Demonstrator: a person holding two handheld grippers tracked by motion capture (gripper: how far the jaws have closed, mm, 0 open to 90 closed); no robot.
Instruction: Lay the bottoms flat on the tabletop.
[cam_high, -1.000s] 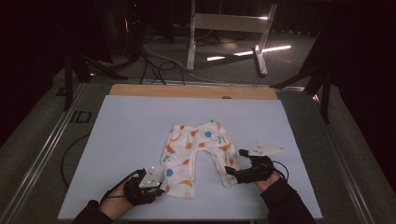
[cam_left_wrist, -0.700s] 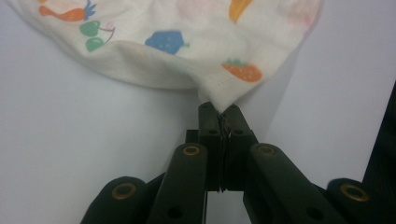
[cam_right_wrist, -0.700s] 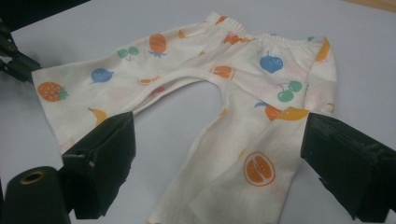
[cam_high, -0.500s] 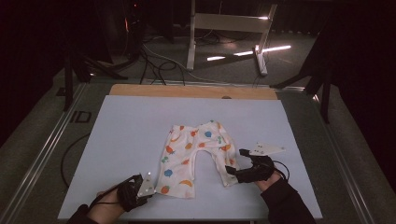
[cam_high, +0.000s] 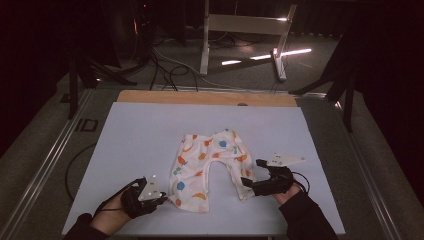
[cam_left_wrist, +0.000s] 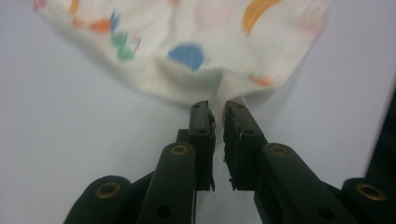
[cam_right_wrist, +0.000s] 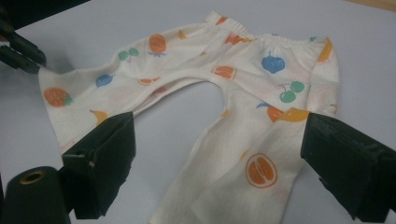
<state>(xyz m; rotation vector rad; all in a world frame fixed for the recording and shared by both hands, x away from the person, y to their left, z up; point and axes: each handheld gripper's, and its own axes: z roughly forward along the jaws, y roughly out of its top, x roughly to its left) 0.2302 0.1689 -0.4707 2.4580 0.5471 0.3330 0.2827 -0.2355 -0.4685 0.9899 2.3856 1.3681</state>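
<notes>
The left gripper (cam_left_wrist: 215, 122) pinches the hem of one leg of the baby trousers (cam_high: 210, 165), spread flat on the table (cam_high: 125, 135). The right gripper (cam_right_wrist: 219, 177), jaws wide apart, straddles the other leg; closing there likely comes next.

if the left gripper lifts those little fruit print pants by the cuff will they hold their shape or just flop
Probably flop: the pants are thin cloth, and the cuff already bunches and puckers where the left gripper pinches it. They look light, so the far leg would likely drag across the smooth white table rather than stay put.
</notes>
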